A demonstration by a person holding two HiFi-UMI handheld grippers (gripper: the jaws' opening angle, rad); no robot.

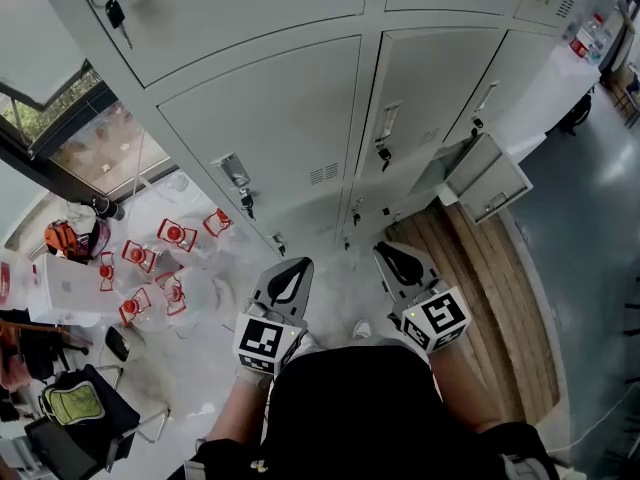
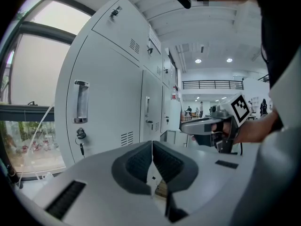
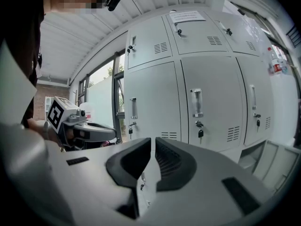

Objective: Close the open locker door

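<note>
You hold both grippers side by side in front of you, facing the grey locker bank (image 1: 270, 118), and neither one touches it. Your left gripper (image 1: 288, 280) has its fingers (image 2: 137, 166) pressed together with nothing between them. Your right gripper (image 1: 400, 260) is the same: its fingers (image 3: 173, 161) are closed to a hairline and hold nothing.

The open locker door (image 1: 492, 180) is in the bottom row, toward the right end of the bank, swung out from its compartment. It lies beyond and to the right of your right gripper, well apart from it. In the right gripper view that door shows at the lower right edge, past closed doors with upright handles (image 3: 197, 102) and hanging keys (image 3: 200, 133). The doors straight ahead of your left gripper are all shut. A strip of wooden floor (image 1: 500, 298) runs below the open door, to the right of your right gripper.
</note>
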